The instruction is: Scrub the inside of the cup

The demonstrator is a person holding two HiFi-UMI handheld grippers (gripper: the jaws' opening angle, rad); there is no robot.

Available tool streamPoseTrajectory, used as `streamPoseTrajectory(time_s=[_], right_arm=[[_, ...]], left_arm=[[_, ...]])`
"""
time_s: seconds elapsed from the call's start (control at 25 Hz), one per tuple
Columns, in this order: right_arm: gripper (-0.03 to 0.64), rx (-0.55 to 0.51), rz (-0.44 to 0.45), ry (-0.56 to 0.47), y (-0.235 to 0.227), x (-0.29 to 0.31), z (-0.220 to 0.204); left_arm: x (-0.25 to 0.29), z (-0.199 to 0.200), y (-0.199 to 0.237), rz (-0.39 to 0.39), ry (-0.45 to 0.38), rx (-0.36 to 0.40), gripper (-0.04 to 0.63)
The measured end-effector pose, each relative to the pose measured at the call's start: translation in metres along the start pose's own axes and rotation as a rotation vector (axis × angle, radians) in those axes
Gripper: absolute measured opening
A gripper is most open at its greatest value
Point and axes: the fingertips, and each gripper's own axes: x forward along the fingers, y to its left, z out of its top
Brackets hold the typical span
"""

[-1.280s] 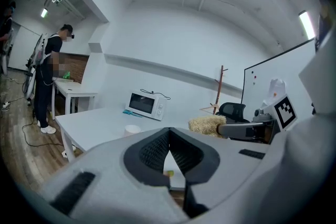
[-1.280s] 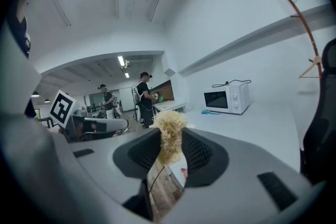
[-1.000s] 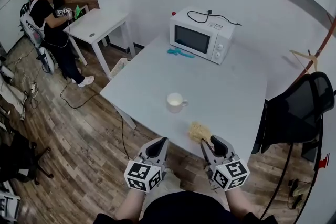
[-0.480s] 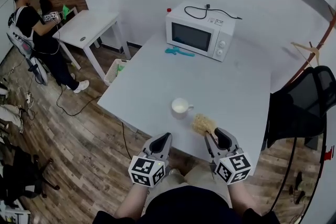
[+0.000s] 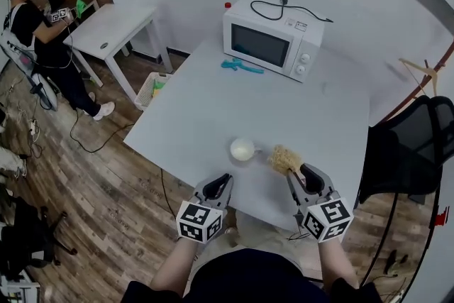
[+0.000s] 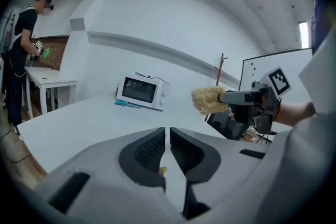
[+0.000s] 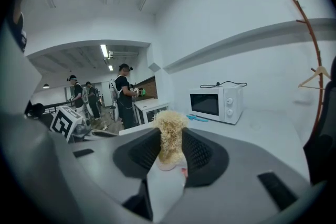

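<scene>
Judging by how things lie, you have not yet begun the scrubbing itself. The cup [image 5: 242,149] stands upright, mouth up, at the lower middle of the head view. It sits on the white table [image 5: 213,103] near its front edge, and nothing is inside it or holding it. The scrubber [image 5: 285,159], a pale, fibrous pad, sits just right of the cup, apart from its rim and not over the opening.

What looks done is the pickup. Your right gripper [image 5: 301,175] has its jaws clamped on the scrubber's lower part, with the bushy end sticking out past the tips. In the right gripper view the pad fills the gap between the two dark pads. What is left is nearly everything: bring the pad over the mouth, push it in, work it round the wall, and probably steady the cup first.

Your left gripper [image 5: 221,182] has its jaws pressed together on nothing, only a thin slit showing between them. It sits below and slightly left of the cup, near the table's front edge, pointing forward, so you would need to open it to hold the cup.

Both grippers are drawn in close to your body at the bottom of the frame. The microwave [image 5: 273,39] stands well apart at the upper middle.
</scene>
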Motion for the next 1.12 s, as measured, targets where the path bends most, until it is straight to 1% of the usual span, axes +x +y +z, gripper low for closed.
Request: streamPoseTrajectory(time_s=[0.04,0.08,0.16,0.28,0.36,0.48,0.6,0.68,0.8,0.96,1.04,1.12], right_arm=[[0.132,-0.011,0.009,0.006,-0.003,0.005,0.002],[0.132,-0.022,0.019,0.012,-0.005,0.011,0.004],[0.132,-0.037,0.039,0.026,-0.009,0.022,0.008],[0.132,-0.051,0.071,0.049,-0.012,0.035,0.012],[0.132,-0.059,0.089,0.064,-0.014,0.042,0.013],[0.132,-0.066,0.114,0.086,-0.016,0.051,0.011],[0.132,-0.072,0.133,0.114,-0.020,0.056,0.007],[0.132,-0.070,0.144,0.132,-0.023,0.060,0.003],[0.132,-0.069,0.164,0.162,-0.025,0.065,-0.005],[0.132,-0.063,0.184,0.202,-0.031,0.073,-0.017],[0.132,-0.056,0.192,0.218,-0.033,0.076,-0.023],[0.132,-0.049,0.199,0.233,-0.035,0.079,-0.028]], left_arm=[[0.007,-0.002,0.002,-0.018,0.009,0.013,0.020],[0.014,-0.004,0.004,-0.039,0.019,0.028,0.035],[0.028,-0.011,0.008,-0.092,0.047,0.066,0.162],[0.047,-0.021,0.018,-0.187,0.084,0.141,0.248],[0.058,-0.027,0.027,-0.260,0.118,0.181,0.289],[0.074,-0.038,0.041,-0.358,0.192,0.226,0.327],[0.090,-0.054,0.051,-0.427,0.275,0.233,0.369],[0.098,-0.064,0.053,-0.473,0.315,0.247,0.392],[0.112,-0.073,0.054,-0.525,0.339,0.286,0.422],[0.130,-0.079,0.059,-0.555,0.351,0.328,0.448],[0.135,-0.081,0.057,-0.586,0.371,0.368,0.451],[0.136,-0.083,0.051,-0.635,0.394,0.419,0.453]])
